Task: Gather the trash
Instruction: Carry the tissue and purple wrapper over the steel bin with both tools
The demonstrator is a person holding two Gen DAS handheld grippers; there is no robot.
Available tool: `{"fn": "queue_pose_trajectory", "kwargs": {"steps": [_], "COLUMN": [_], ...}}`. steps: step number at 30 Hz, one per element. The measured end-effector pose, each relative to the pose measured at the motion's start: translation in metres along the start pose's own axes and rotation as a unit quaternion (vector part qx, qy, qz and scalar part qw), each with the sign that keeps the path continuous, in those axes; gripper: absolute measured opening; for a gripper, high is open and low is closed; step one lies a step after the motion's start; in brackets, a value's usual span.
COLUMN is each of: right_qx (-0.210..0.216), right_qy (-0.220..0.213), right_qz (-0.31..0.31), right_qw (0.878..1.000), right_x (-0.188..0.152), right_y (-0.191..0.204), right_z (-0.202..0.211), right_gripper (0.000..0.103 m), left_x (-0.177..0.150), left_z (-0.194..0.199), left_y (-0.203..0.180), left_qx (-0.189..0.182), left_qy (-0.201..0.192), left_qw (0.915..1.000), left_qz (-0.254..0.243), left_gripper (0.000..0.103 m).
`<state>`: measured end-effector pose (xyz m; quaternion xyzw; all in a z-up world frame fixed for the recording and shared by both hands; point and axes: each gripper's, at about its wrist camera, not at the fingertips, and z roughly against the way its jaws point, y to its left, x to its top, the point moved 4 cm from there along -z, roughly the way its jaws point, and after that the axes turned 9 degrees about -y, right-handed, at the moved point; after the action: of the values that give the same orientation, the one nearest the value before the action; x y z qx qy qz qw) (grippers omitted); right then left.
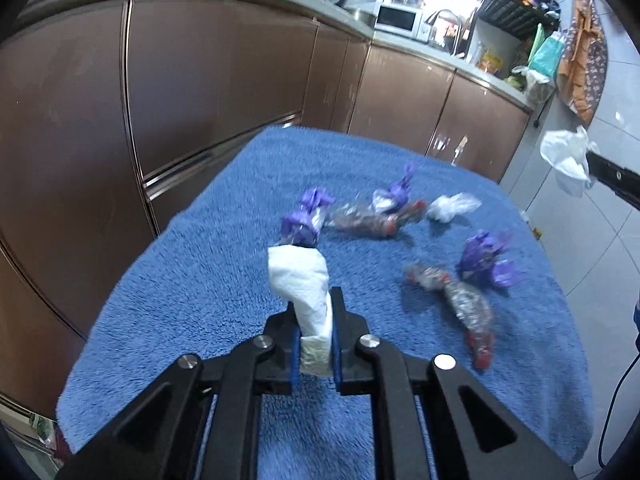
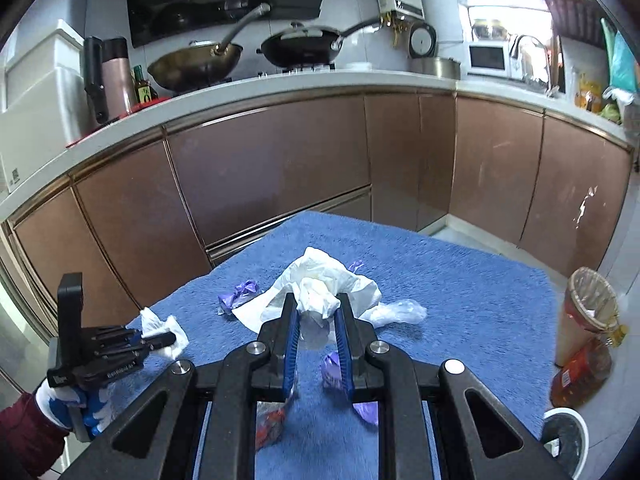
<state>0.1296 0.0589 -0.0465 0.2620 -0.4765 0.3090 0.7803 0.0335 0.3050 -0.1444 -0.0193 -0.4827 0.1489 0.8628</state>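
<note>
Trash lot on a counter (image 1: 180, 280) draped in a blue, deep-pile terry towel with rounded corners. Left tongs (image 1: 316, 320): black jointed plastic with blue ribbed pads, clamped on a folded white paper towel (image 1: 300, 280), quilted and matte, which stands up stiffly from between the pads, clear of the towel. Right tongs (image 2: 318, 316): same build, closed on a crumpled white tissue wad (image 2: 320, 284), thin, soft and creased, with loose flaps spreading to both sides; in the left wrist view it hangs in the air off the counter's right edge. Remaining on the towel: three purple twisted wrappers, glossy and crinkled, one just beyond the paper towel (image 1: 306, 220), one farther back at centre (image 1: 396, 192), one to the right (image 1: 486, 258); two crushed clear plastic bottles with red ends, one lying across the middle (image 1: 376, 220), one nearer the right side (image 1: 460, 300); one scrunched clear plastic film (image 1: 452, 206) beside the middle bottle. Surroundings: glossy brown cabinet doors (image 2: 260, 168) with metal trim under a pale worktop, two woks on the stove, a white microwave (image 2: 486, 58). A bin lined with a translucent bag (image 2: 588, 304) stands on the floor beside the counter's right edge, an amber oil bottle (image 2: 584, 372) next to it. A white-and-blue gloved hand (image 2: 76, 404) with a dark red sleeve holds the left tongs.
</note>
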Motion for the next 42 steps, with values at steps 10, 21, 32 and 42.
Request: {"fn": "queue_pose_trajectory", "kwargs": {"steps": [10,21,32,42], "right_qx": [-0.042,-0.097,-0.166,-0.240], "right_qy": [-0.057,-0.121,-0.159,-0.132], "right_qz": [-0.013,-0.041,-0.071,-0.137], "right_qw": [0.997,0.987,0.971,0.952], "right_x": [0.005,-0.002,-0.021,-0.069], "right_y": [-0.001,-0.022,-0.071,-0.150], "right_z": [0.091,0.186,0.249,0.255], "right_gripper": [0.017,0.017,0.017,0.017], "left_x": [0.021,0.050,0.071,0.067], "left_z": [0.065,0.121,0.116,0.047], "left_y": [-0.034,-0.101,-0.196,-0.331], "left_qx": [-0.024,-0.067,-0.133,-0.211], "left_qy": [-0.054,-0.111,-0.104,-0.045], "left_qw": [0.9979,0.9894,0.9799,0.9610], "left_qz": [-0.027,-0.065,-0.106,-0.172], "left_gripper": [0.010,0.010,0.010,0.010]}}
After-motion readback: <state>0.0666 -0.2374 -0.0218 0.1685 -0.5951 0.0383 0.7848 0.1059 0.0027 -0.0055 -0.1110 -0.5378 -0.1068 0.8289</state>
